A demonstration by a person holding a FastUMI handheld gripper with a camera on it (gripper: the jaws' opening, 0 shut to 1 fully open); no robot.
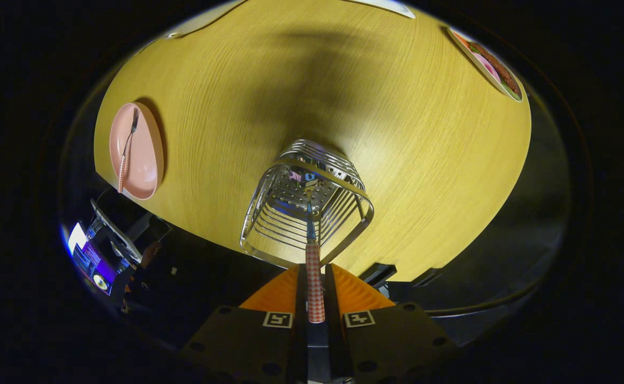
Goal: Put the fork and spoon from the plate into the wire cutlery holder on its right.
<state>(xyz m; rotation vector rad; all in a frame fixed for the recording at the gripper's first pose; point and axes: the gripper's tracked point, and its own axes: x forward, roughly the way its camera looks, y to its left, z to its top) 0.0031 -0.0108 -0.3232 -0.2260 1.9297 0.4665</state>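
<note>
Gripper [314, 274] is clamped on the checkered-handle spoon [314, 277], its tip down inside the wire cutlery holder [269, 213]. Fork [126, 149] sits on the pink plate [146, 160], well off left. No readable labels.

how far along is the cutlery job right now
Nothing looks finished yet. In hand: the gripper is shut on a checked-handled utensil, head down over the wire holder; its head type is hard to tell. Left: releasing it, then moving the fork lying on the pink plate.
</note>
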